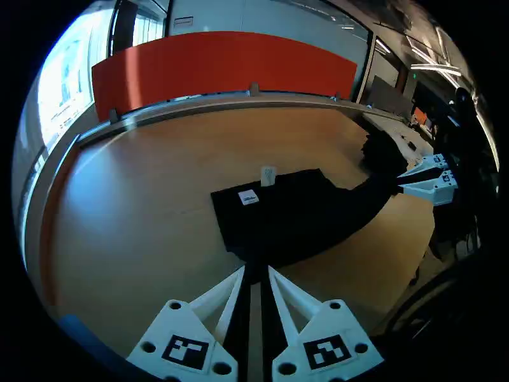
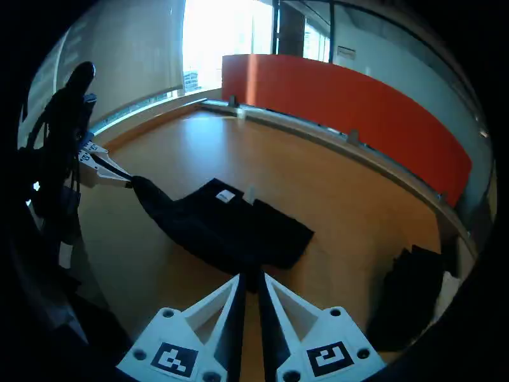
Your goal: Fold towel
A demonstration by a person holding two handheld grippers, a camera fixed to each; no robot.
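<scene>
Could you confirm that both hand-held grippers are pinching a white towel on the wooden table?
Not quite: the towel is black, not white, as the left gripper view shows. The left hand-held gripper and right hand-held gripper do each pinch it on the wooden table.

each view sits low over the table (image 1: 140,210), facing the towel (image 1: 299,216) from opposite ends; both share it.

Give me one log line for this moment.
left gripper: shut on towel | right gripper: shut on towel | towel: black, partly on table
</scene>
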